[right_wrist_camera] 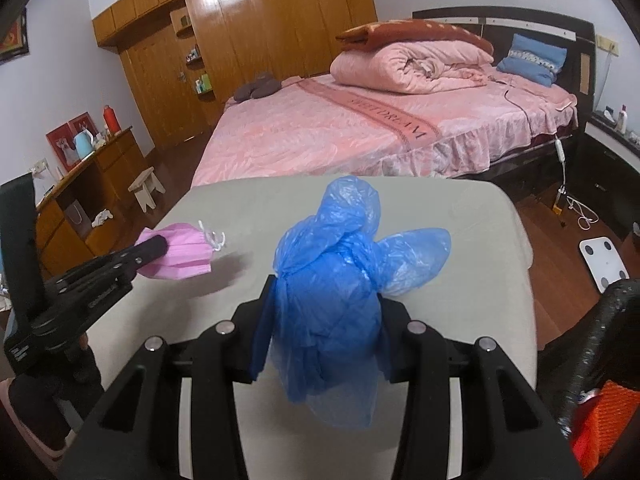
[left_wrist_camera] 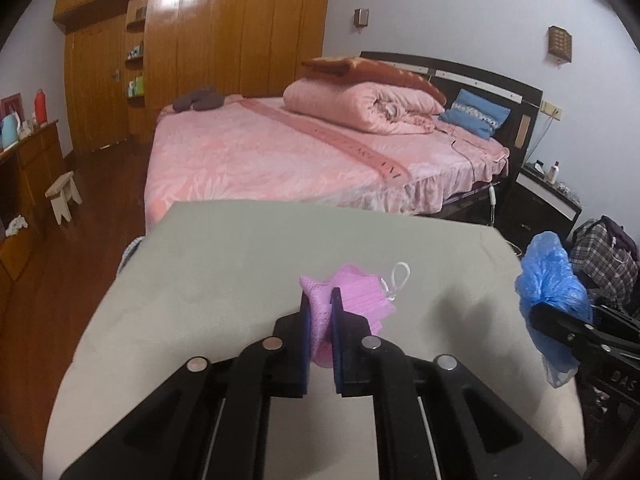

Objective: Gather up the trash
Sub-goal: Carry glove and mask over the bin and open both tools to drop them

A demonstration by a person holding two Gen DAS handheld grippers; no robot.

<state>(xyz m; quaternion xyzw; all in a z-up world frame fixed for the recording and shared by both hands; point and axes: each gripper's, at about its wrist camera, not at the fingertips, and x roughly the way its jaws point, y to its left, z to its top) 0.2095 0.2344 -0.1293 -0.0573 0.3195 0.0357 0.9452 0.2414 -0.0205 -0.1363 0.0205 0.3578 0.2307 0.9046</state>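
My left gripper (left_wrist_camera: 320,300) is shut on a pink face mask (left_wrist_camera: 360,300) with white ear loops and holds it just above the grey table (left_wrist_camera: 240,248). The mask also shows in the right wrist view (right_wrist_camera: 184,256), at the left gripper's tip (right_wrist_camera: 154,246). My right gripper (right_wrist_camera: 328,292) is shut on a crumpled blue plastic bag (right_wrist_camera: 340,280) and holds it over the table (right_wrist_camera: 460,240). In the left wrist view the bag (left_wrist_camera: 550,280) hangs at the table's right edge.
A bed with pink sheets (left_wrist_camera: 280,152) stands beyond the table. A wooden wardrobe (left_wrist_camera: 220,40) fills the back wall. A dresser (right_wrist_camera: 92,184) and small stool (right_wrist_camera: 146,188) stand at left. A white scale (right_wrist_camera: 604,260) lies on the floor at right, by a nightstand (left_wrist_camera: 548,196).
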